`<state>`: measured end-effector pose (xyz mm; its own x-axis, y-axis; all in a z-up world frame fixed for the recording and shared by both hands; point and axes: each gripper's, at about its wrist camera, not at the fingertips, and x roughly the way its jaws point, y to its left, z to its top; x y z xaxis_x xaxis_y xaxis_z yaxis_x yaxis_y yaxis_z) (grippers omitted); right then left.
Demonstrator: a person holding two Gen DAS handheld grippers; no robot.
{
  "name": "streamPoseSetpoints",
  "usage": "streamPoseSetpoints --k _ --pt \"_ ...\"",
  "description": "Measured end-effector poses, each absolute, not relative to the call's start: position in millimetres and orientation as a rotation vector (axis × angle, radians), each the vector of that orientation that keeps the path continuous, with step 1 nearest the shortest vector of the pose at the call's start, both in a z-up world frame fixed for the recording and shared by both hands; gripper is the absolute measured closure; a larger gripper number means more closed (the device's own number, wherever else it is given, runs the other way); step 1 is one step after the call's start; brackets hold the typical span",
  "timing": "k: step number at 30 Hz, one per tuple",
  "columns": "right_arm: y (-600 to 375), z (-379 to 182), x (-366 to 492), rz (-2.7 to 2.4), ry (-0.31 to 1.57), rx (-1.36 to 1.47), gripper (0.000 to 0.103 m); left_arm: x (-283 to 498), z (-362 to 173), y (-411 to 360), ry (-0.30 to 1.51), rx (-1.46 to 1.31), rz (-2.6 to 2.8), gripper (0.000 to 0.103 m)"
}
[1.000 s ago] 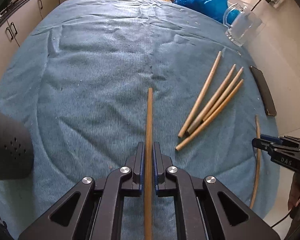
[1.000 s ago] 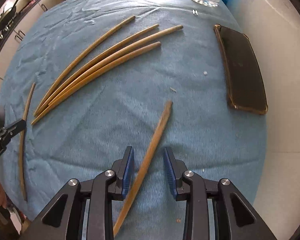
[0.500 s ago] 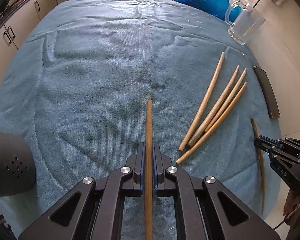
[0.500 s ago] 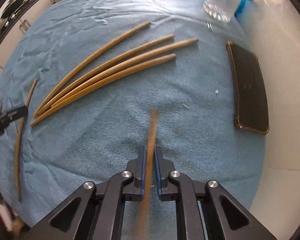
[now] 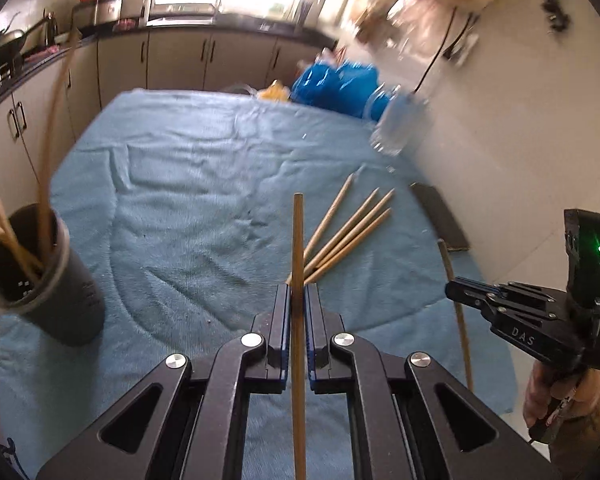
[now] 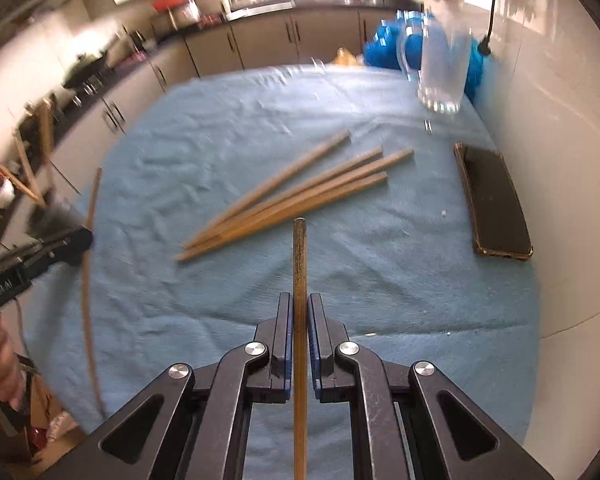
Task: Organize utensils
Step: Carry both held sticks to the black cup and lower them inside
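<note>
My left gripper [image 5: 297, 294] is shut on a wooden chopstick [image 5: 298, 240] and holds it above the blue towel [image 5: 188, 200]. My right gripper [image 6: 299, 304] is shut on another chopstick [image 6: 299, 256], also lifted. Each gripper shows in the other's view, the right gripper [image 5: 460, 290] at the right and the left gripper [image 6: 80, 240] at the left. Several loose chopsticks [image 5: 348, 232] lie together on the towel; they show in the right wrist view too [image 6: 296, 196]. A dark cup [image 5: 44, 280] holding several chopsticks stands at the left, blurred in the right wrist view [image 6: 50, 216].
A black phone [image 6: 494, 200] lies near the towel's right edge by the white wall. A glass mug [image 6: 444, 68] and a blue bag [image 5: 340, 84] stand at the far end. Kitchen cabinets [image 5: 180, 60] run behind and to the left.
The right gripper closed on its chopstick. Both grippers then lifted and tilted up, so the dark cup and the kitchen came into view.
</note>
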<state>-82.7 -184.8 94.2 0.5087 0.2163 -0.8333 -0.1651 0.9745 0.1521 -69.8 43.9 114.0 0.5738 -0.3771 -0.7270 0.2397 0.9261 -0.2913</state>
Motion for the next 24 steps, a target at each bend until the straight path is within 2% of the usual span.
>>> streamPoseSetpoints --k 12,24 --pt "-137.0 182.1 -111.1 0.362 0.677 0.131 0.096 -138.1 193.6 121.8 0.571 -0.312 -0.303 0.097" --pt "-38.0 223.5 -64.8 0.526 0.495 0.242 0.096 -154.2 258.5 196.0 0.409 -0.304 -0.168 0.097"
